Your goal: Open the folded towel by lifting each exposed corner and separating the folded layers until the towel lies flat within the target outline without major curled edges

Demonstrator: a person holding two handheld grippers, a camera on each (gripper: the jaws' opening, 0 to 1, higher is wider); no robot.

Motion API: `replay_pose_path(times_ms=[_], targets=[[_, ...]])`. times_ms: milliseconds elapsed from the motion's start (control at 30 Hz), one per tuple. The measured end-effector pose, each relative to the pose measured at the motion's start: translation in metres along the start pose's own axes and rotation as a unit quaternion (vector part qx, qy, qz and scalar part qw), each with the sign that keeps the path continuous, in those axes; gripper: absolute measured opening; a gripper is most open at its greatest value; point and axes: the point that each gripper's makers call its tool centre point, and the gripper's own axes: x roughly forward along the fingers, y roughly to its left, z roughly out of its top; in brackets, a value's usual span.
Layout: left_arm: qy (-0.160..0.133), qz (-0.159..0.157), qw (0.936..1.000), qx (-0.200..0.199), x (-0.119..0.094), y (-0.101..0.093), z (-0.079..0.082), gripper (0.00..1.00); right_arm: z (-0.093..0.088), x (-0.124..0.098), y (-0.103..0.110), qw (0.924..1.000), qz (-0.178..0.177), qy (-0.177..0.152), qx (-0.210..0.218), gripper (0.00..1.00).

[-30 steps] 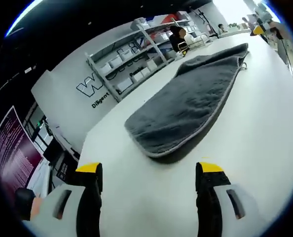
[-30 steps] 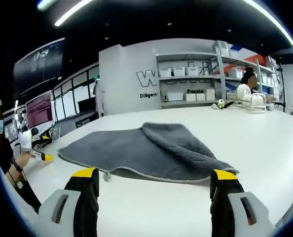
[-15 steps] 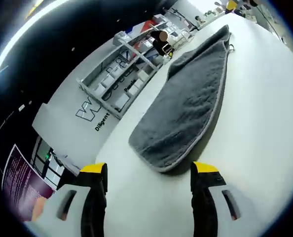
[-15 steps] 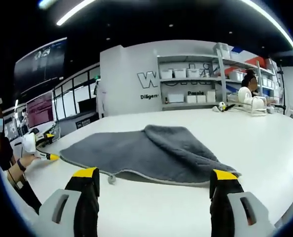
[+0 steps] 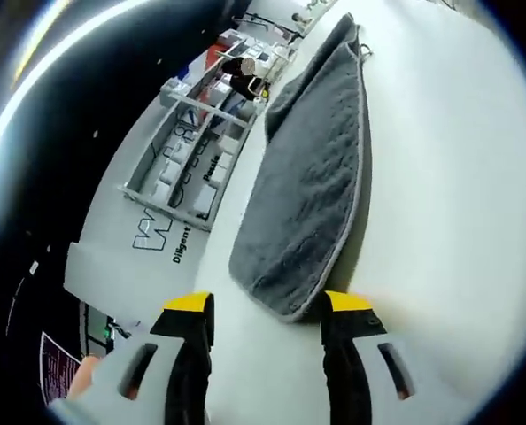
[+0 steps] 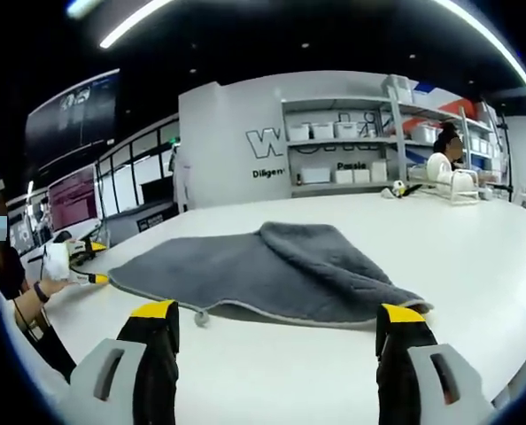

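Right gripper view, towel (image 6: 272,274) fold, left gripper (image 6: 84,264) beyond

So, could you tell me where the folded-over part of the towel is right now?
In the right gripper view the towel lies on the white table, and its doubled layer sits on the right half, ahead of the right-hand jaw.

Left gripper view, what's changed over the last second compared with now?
The left gripper has closed in on the near corner of the grey towel and rolled, its jaws open with the corner at their tips. Nothing has been gripped. The towel lies as before, one layer folded over, on the white table. The right gripper holds open and short of it.
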Motion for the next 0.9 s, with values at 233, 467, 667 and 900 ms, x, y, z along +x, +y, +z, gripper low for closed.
replay_pose_path(times_ms=[233,467,667,900], targets=[[0.001,-0.027,0.9989,0.039,0.006,-0.013,0.003,0.28,-0.002,-0.001,-0.002,1.0000,-0.001,0.001,0.003,0.94],[0.019,-0.041,0.9960,0.077,0.010,-0.020,-0.004,0.13,-0.006,-0.002,-0.005,1.0000,-0.004,0.004,0.006,0.94],[0.026,-0.046,0.9944,0.092,0.010,-0.021,-0.008,0.05,-0.008,-0.001,-0.006,0.9999,-0.006,0.005,0.008,0.94],[0.031,-0.054,0.9935,0.095,0.009,-0.024,-0.011,0.03,-0.010,0.003,-0.003,0.9999,-0.001,0.009,0.008,0.94]])
